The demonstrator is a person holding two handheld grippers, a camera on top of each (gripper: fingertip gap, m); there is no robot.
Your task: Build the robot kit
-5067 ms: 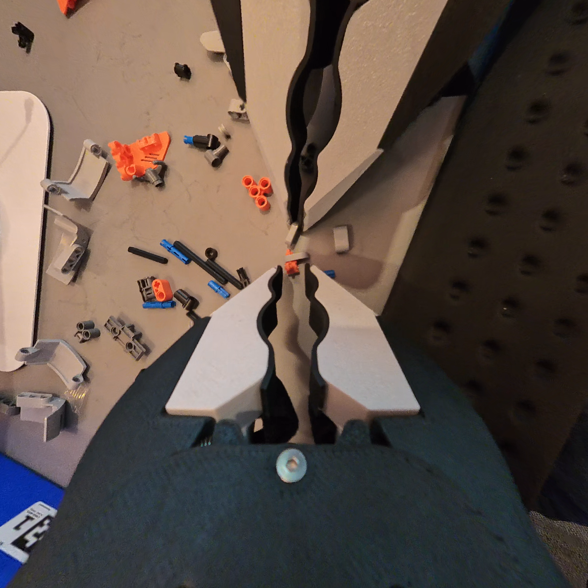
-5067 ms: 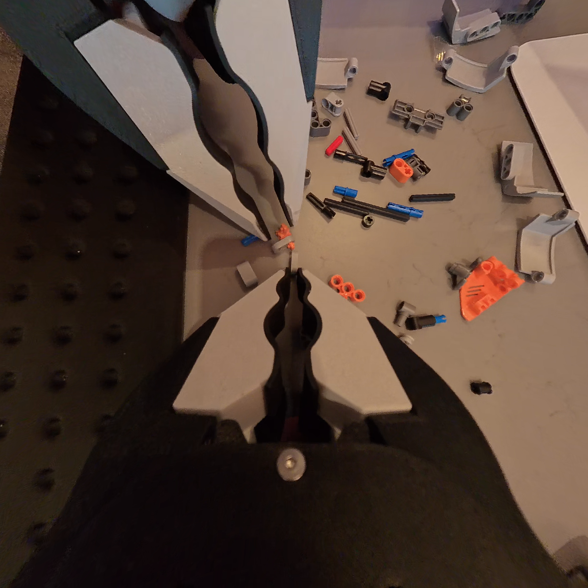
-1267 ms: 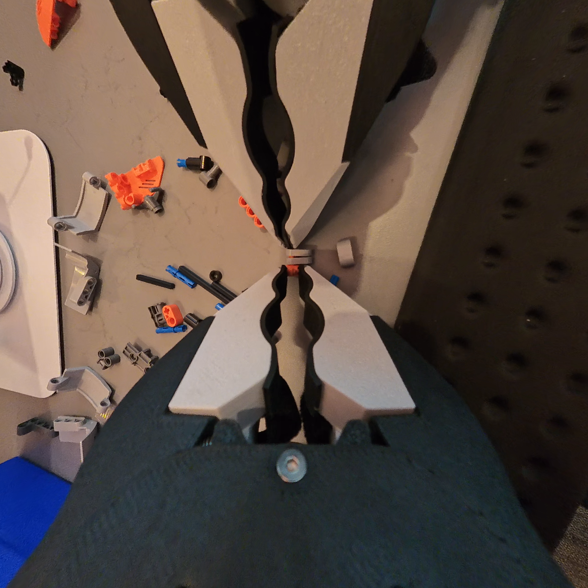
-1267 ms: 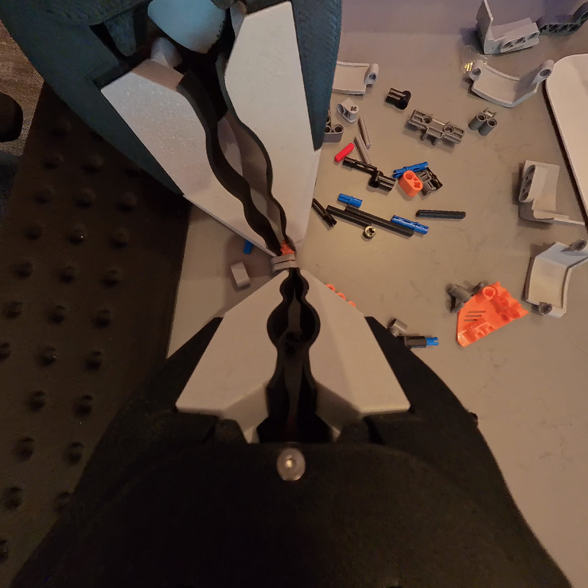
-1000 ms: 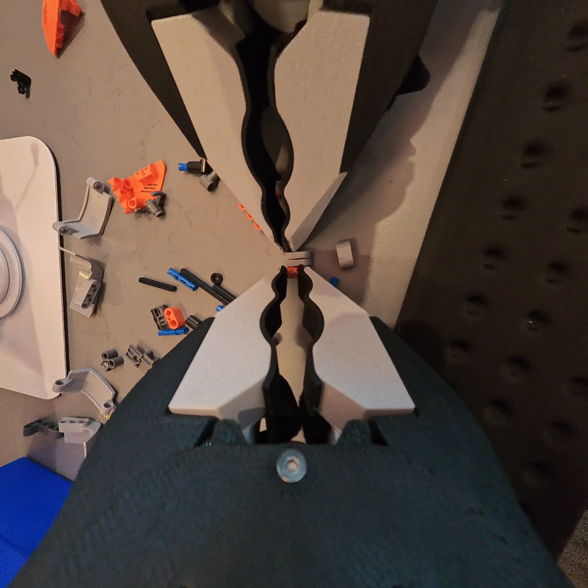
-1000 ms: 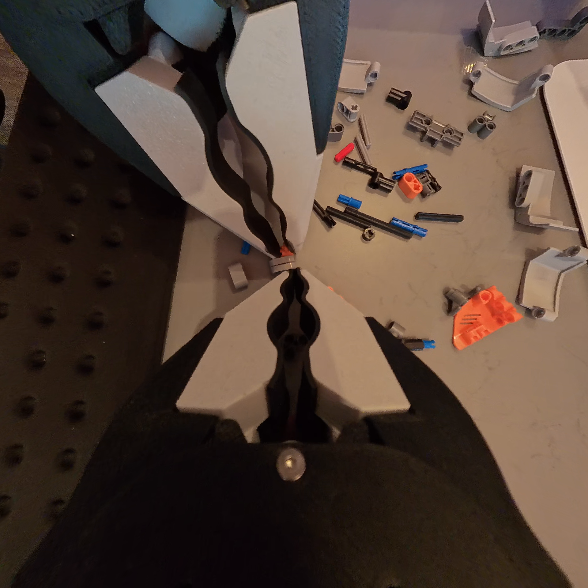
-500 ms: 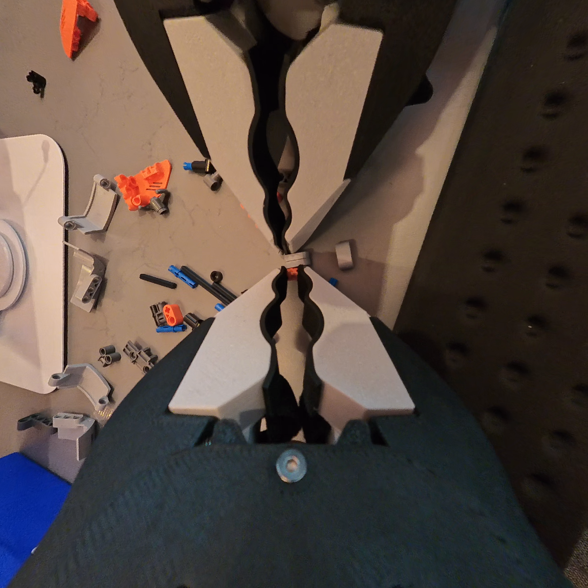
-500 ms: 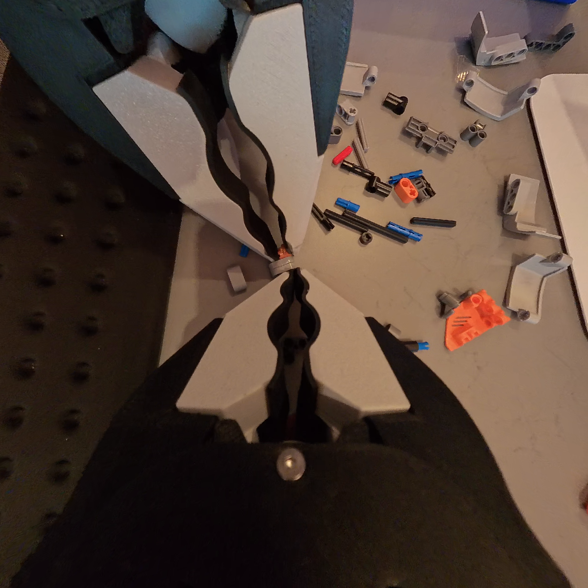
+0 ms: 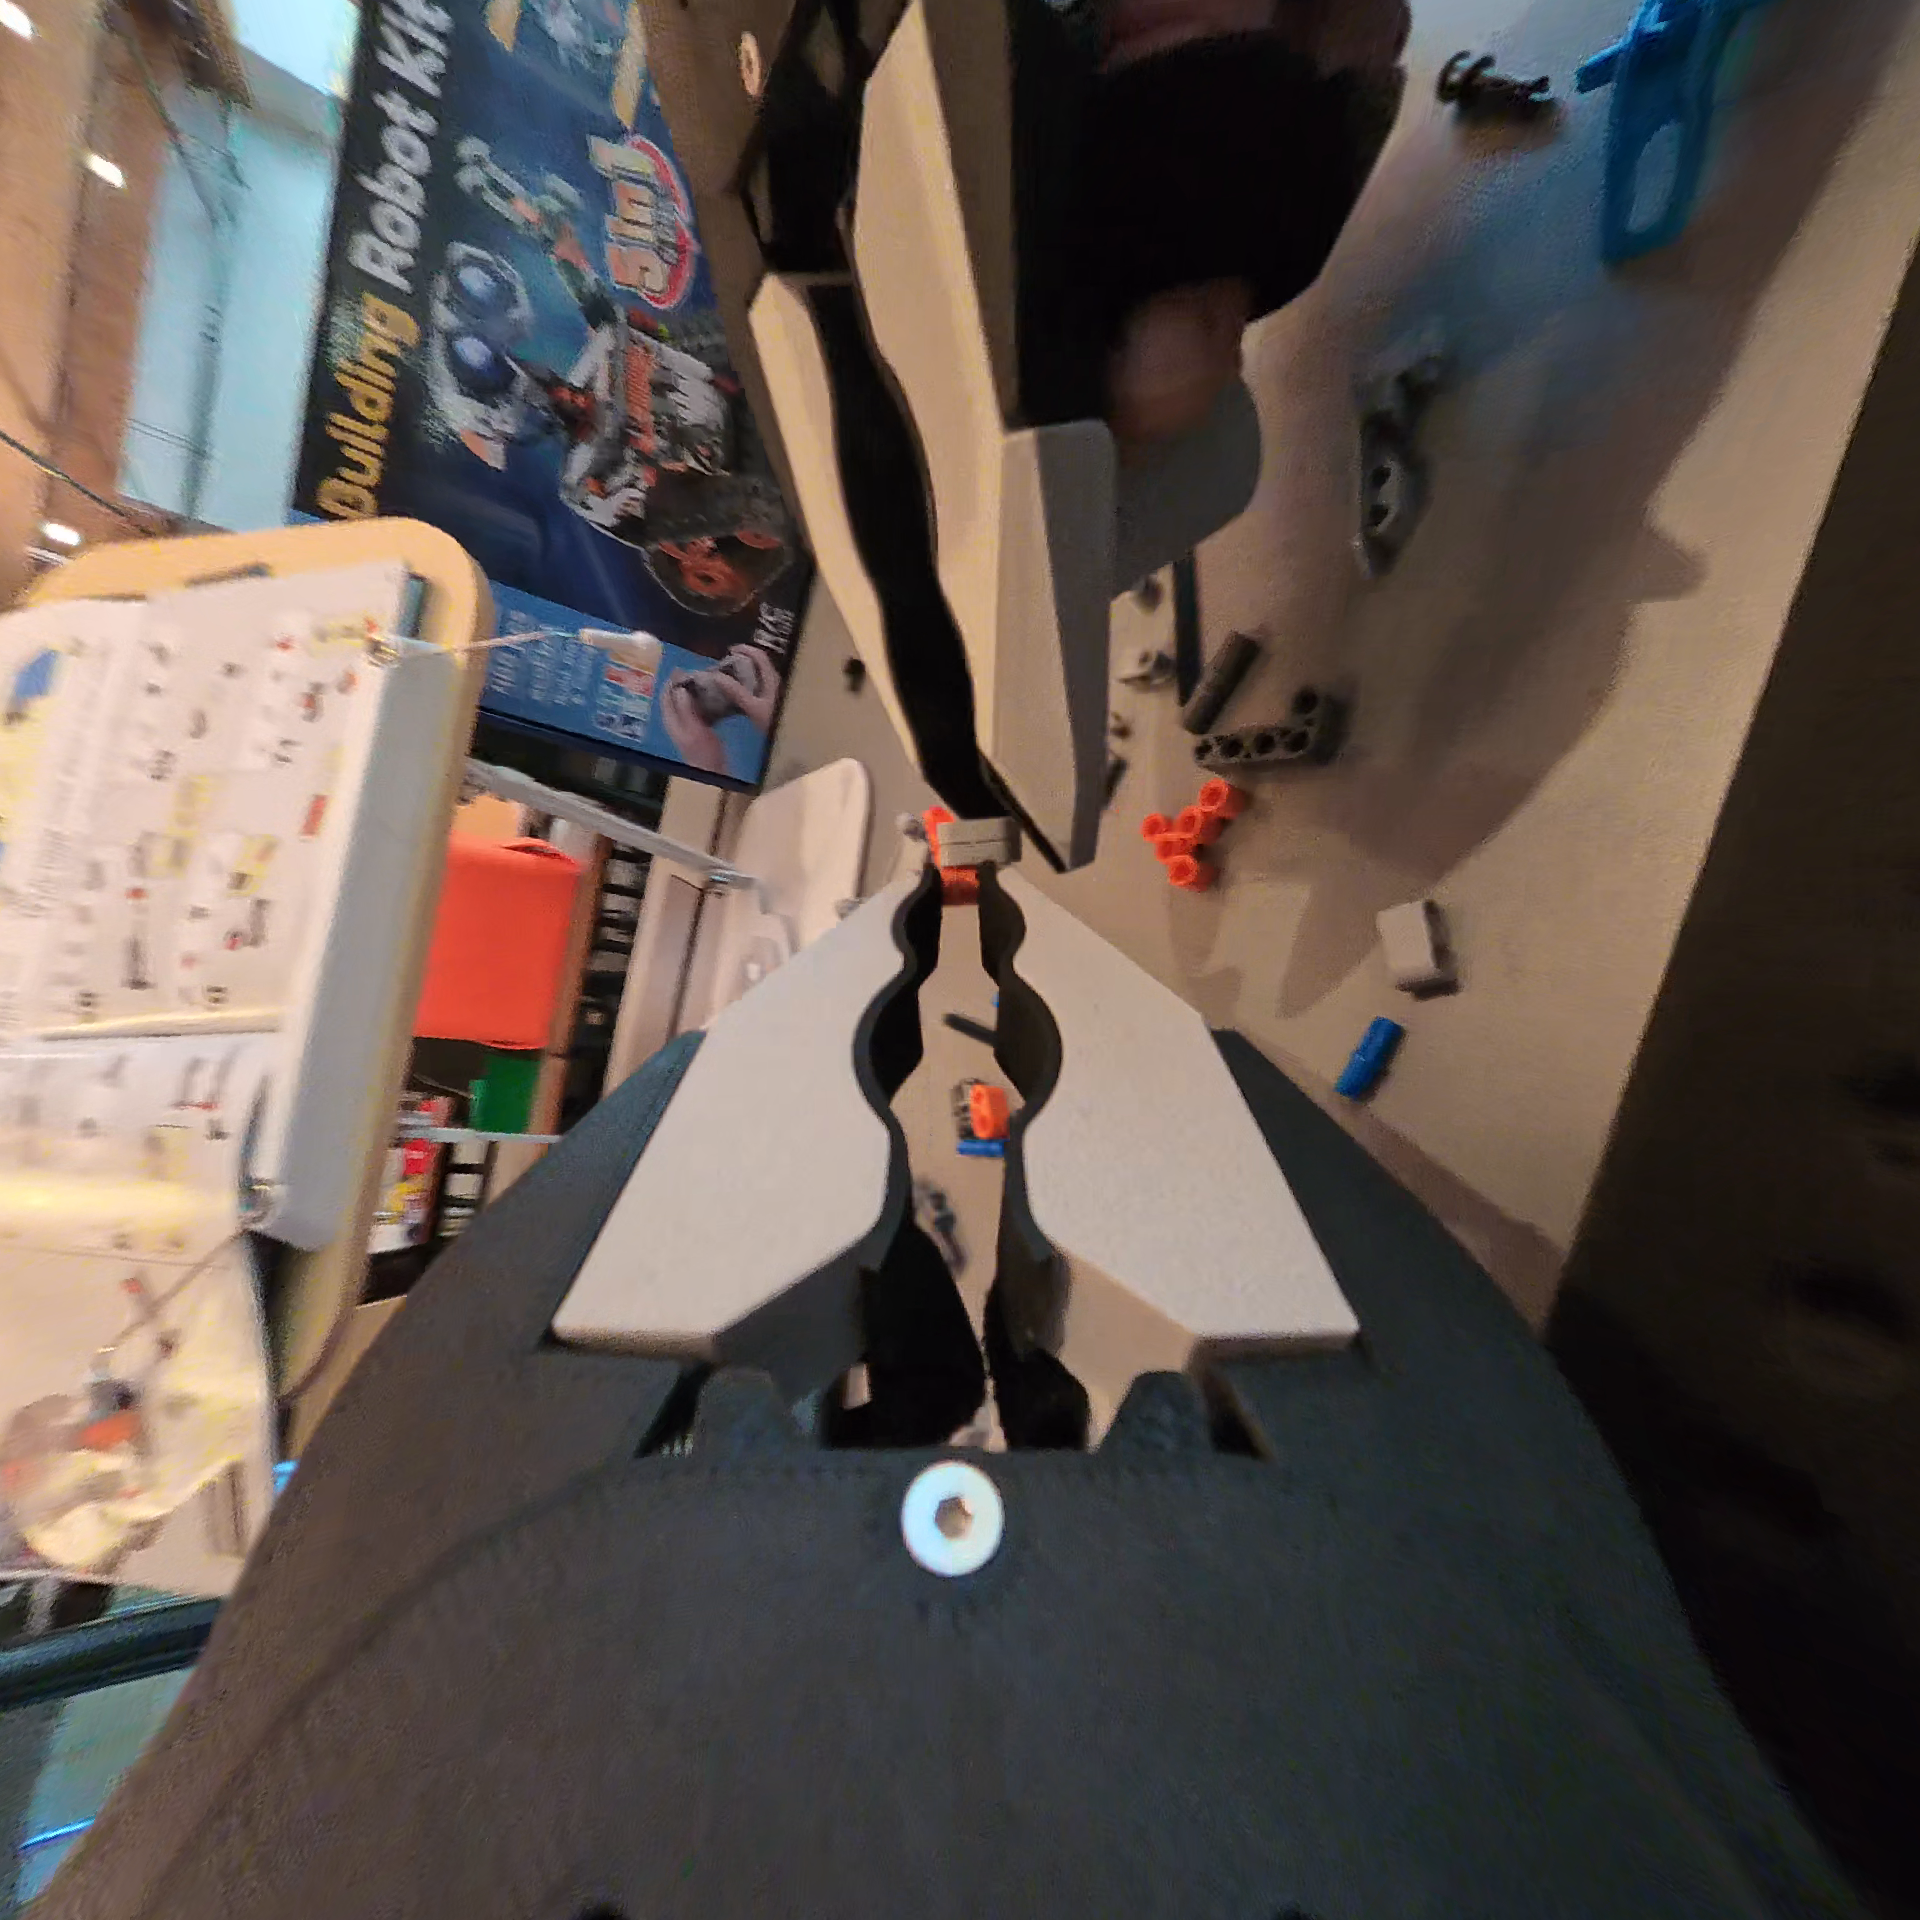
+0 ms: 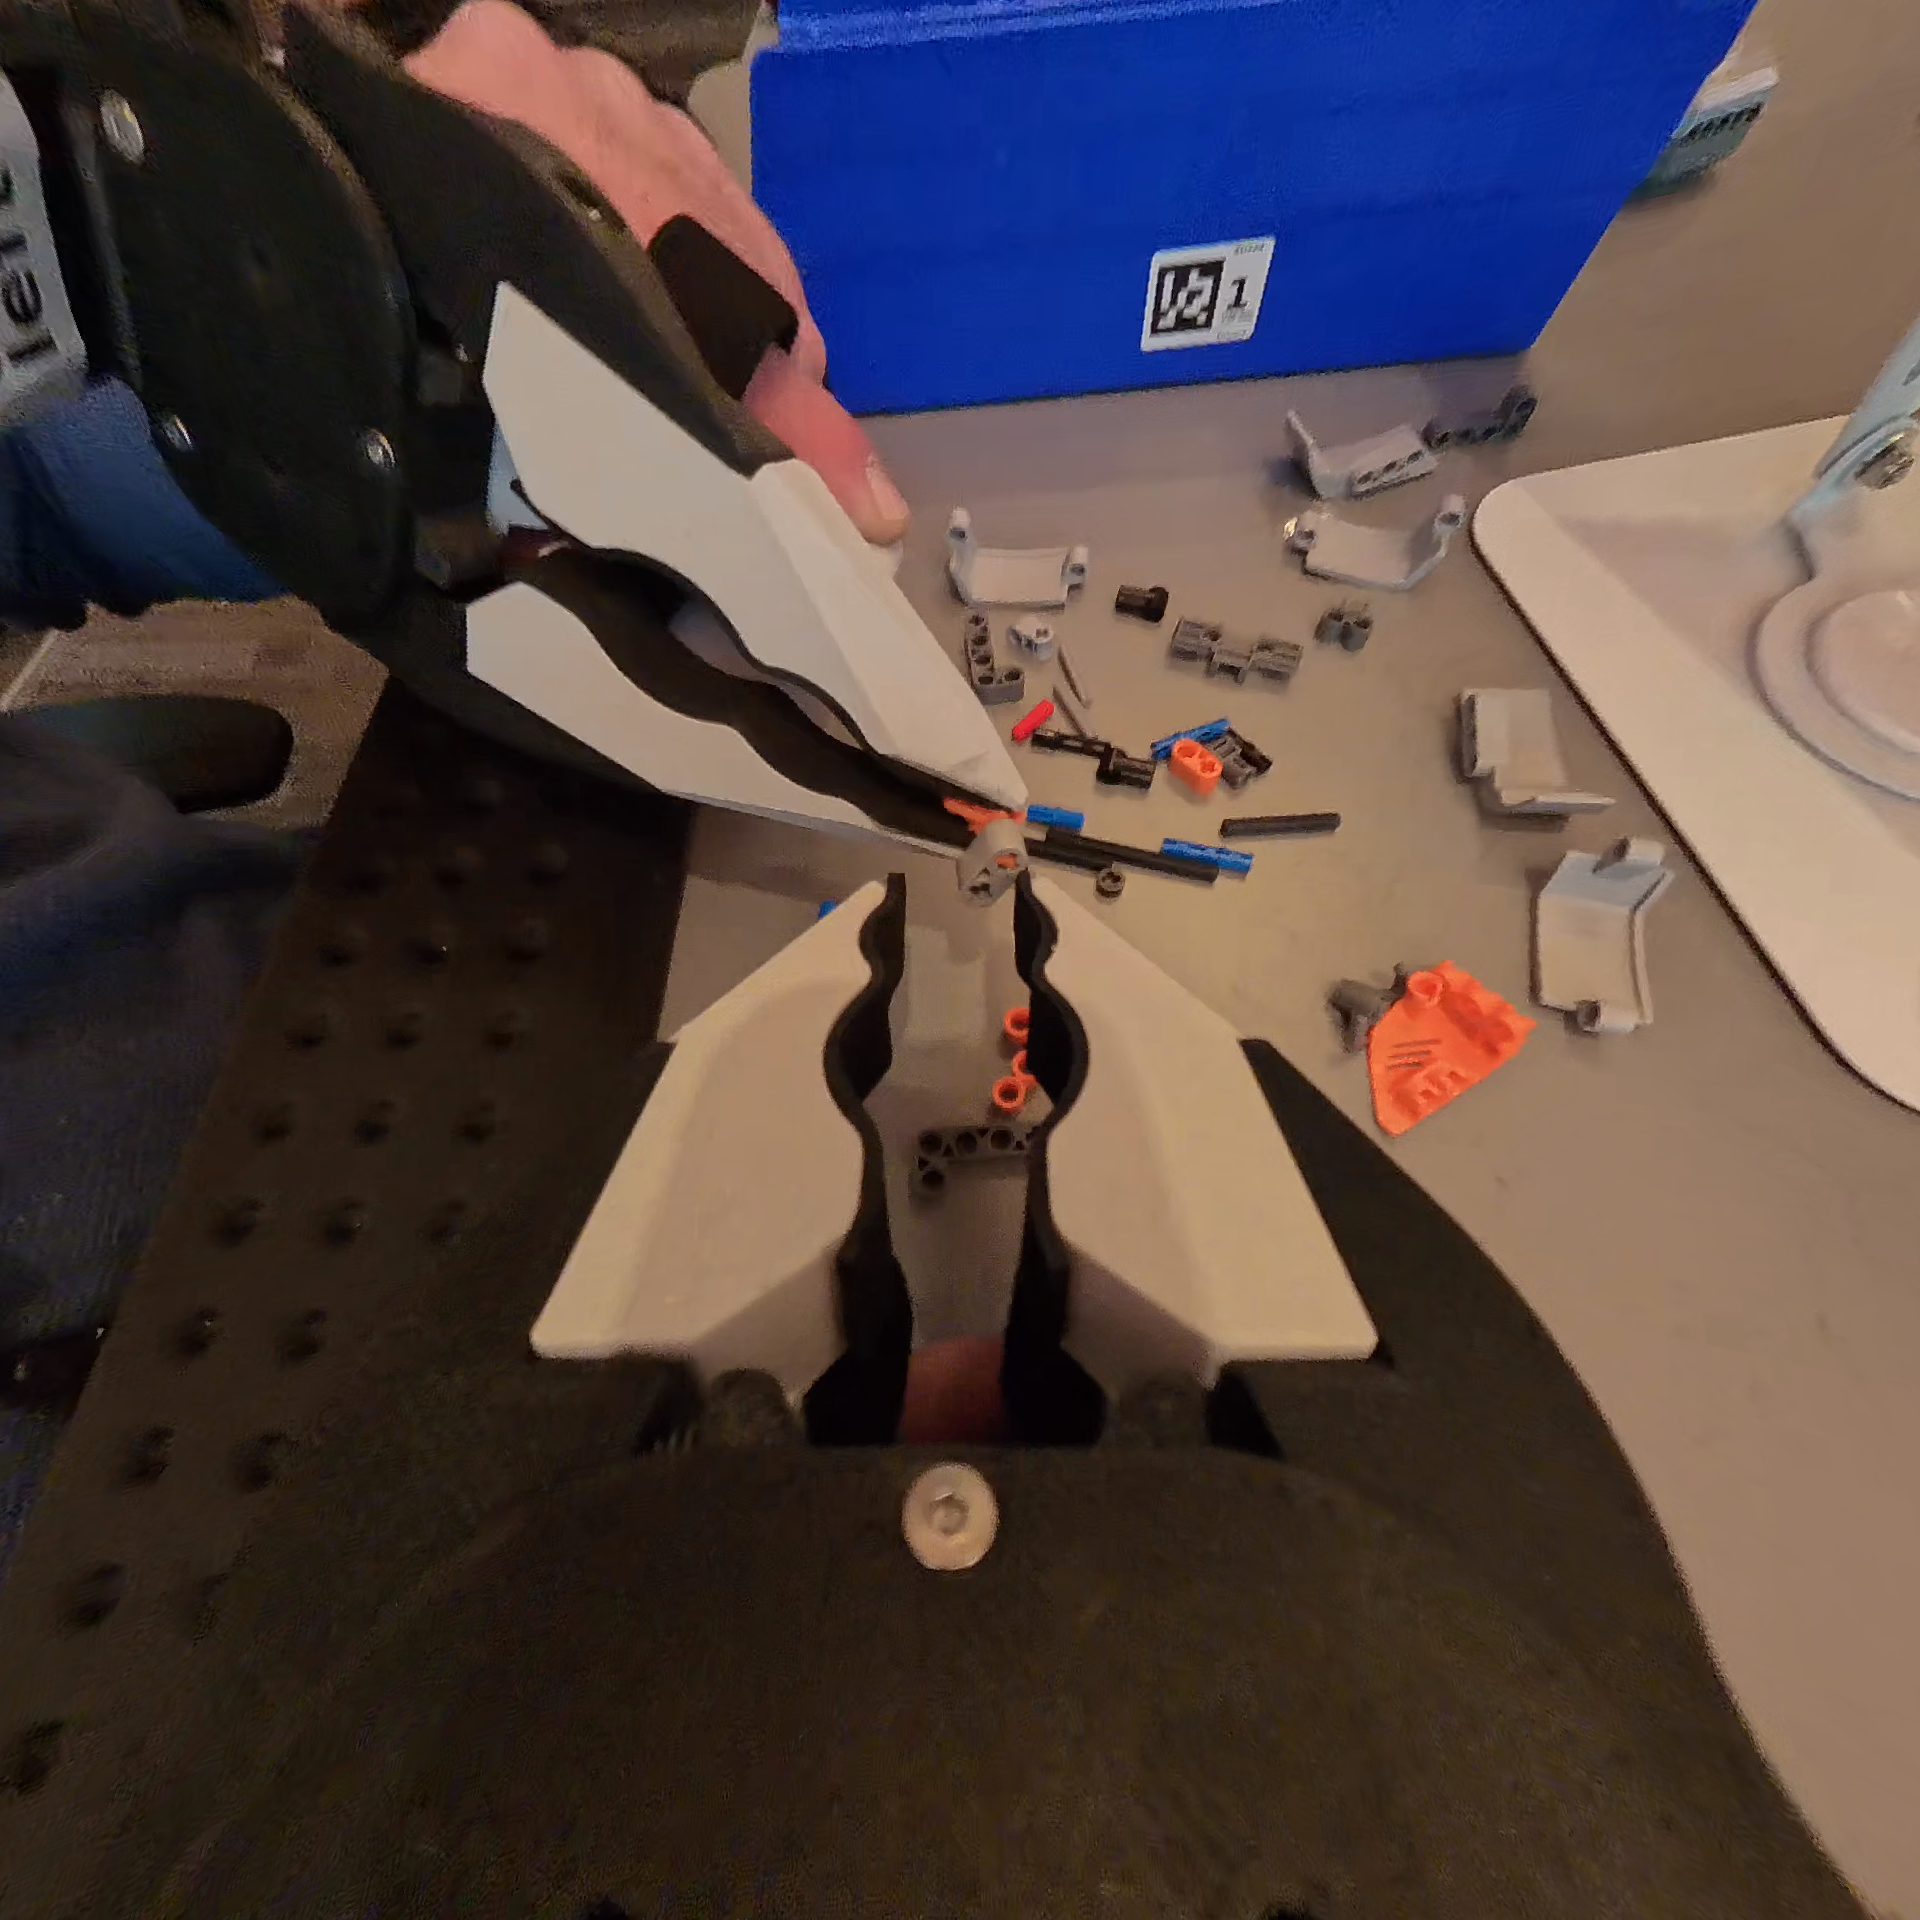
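Note:
My left gripper (image 9: 958, 891) is shut on a small orange pin piece (image 9: 961, 881) with a grey connector (image 9: 975, 840) on its far end, held above the table. In the right wrist view the left gripper (image 10: 1000, 814) comes in from the upper left, a hand on it, and the grey connector (image 10: 992, 857) shows at its tip. My right gripper (image 10: 956, 885) is open; the connector sits just beyond the gap, close to its right fingertip (image 10: 1031, 902). In the left wrist view the right gripper (image 9: 1029, 836) reaches down from the top to the connector.
Loose grey, black, blue and orange parts lie on the grey table (image 10: 1299, 1299), with an orange panel (image 10: 1444, 1049). A blue box (image 10: 1039, 156) stands behind, a white board (image 10: 1662, 748) at right, a black studded mat (image 10: 312, 1039) at left. A kit box (image 9: 540, 364) and booklet (image 9: 156, 779) stand beyond. Less than 4 cm separates the two grippers' tips.
My right gripper has opened and let go of the grey connector, which stays on the orange piece in the left gripper. Both grippers have tilted up, so the views swing toward the boxes.

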